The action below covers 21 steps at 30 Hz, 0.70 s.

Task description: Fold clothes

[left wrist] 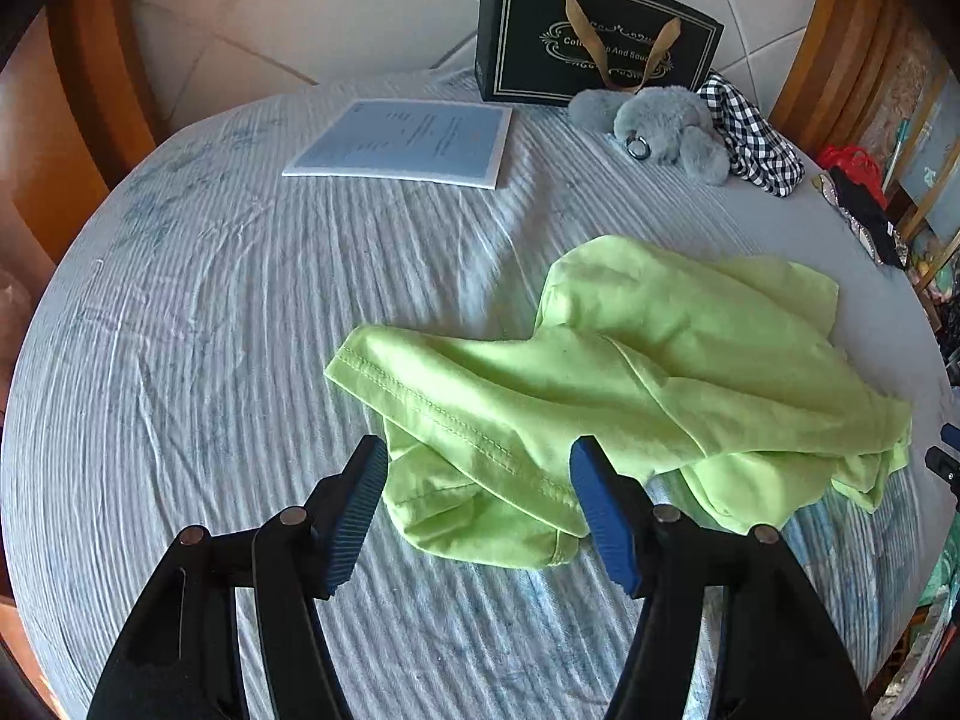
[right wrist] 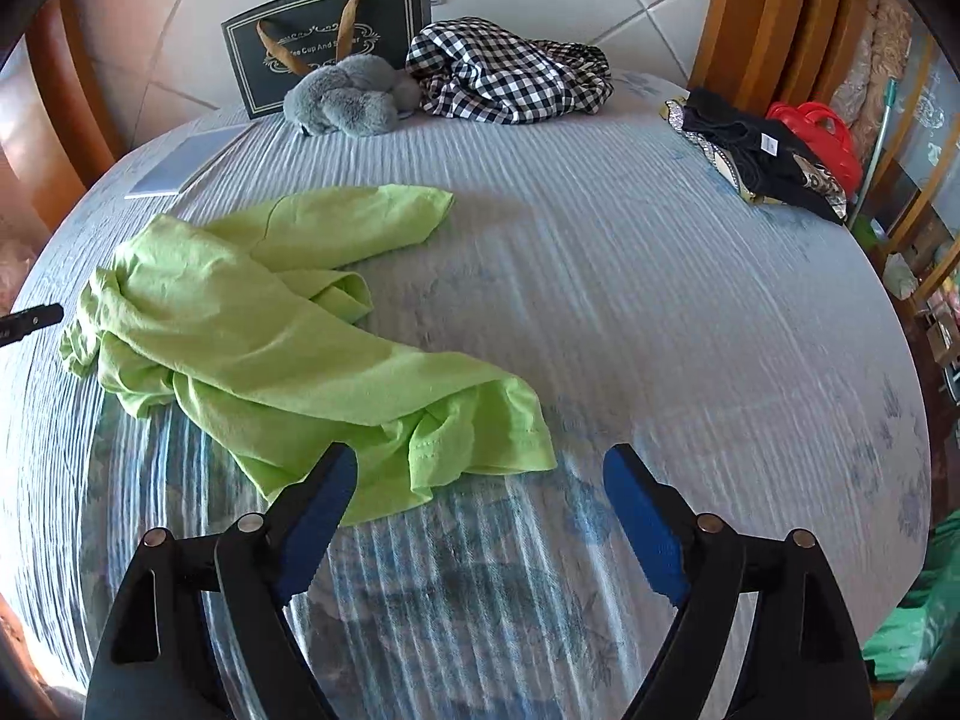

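I see the lime green garment (left wrist: 600, 396) crumpled on the ribbed, crinkled blue-grey bedsheet (left wrist: 240, 312), its stitched hem nearest my left gripper (left wrist: 480, 504). Left fingers (left wrist: 603, 510) spread apart with nothing clamped (cloth lies below them). Right gripper (right wrist: 480, 516) wide open and empty, just beside the garment's edge. Fluffy grey plush toy (right wrist: 351, 96), gingham cloth (right wrist: 510, 72) further back
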Motion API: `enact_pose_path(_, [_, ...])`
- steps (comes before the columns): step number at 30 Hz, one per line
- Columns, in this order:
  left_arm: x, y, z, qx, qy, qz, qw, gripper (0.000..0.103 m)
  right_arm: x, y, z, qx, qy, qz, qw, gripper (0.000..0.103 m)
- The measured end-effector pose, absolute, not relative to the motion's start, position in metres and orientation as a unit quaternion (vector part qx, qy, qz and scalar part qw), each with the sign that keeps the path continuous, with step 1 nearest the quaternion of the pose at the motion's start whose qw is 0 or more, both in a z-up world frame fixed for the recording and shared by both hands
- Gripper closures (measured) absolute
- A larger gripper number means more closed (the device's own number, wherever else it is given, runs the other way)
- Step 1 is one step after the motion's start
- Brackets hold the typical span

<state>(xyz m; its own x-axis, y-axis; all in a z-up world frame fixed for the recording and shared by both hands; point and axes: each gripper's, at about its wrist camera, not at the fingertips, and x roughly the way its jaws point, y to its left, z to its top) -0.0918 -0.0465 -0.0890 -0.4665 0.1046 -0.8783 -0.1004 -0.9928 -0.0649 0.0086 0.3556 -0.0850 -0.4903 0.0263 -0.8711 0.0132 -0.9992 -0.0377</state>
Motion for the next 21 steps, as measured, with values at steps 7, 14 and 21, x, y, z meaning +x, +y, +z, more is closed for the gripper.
enact_pose_path(7, [-0.114, -0.032, -0.12, -0.54, 0.02, 0.838, 0.076, 0.041, -0.007, 0.346, -0.102, -0.506, -0.07, 0.86, -0.018, 0.019])
enact_pose_path(14, [-0.116, -0.027, -0.104, -0.524, 0.012, 0.849, 0.065, 0.093, -0.042, 0.335, -0.126, -0.542, -0.069, 0.836, -0.054, 0.086])
enact_pose_path(21, [-0.131, -0.057, 0.016, -0.399, -0.03, 0.916, 0.036, 0.095, -0.079, 0.326, -0.008, -0.381, -0.091, 0.92, -0.011, 0.095])
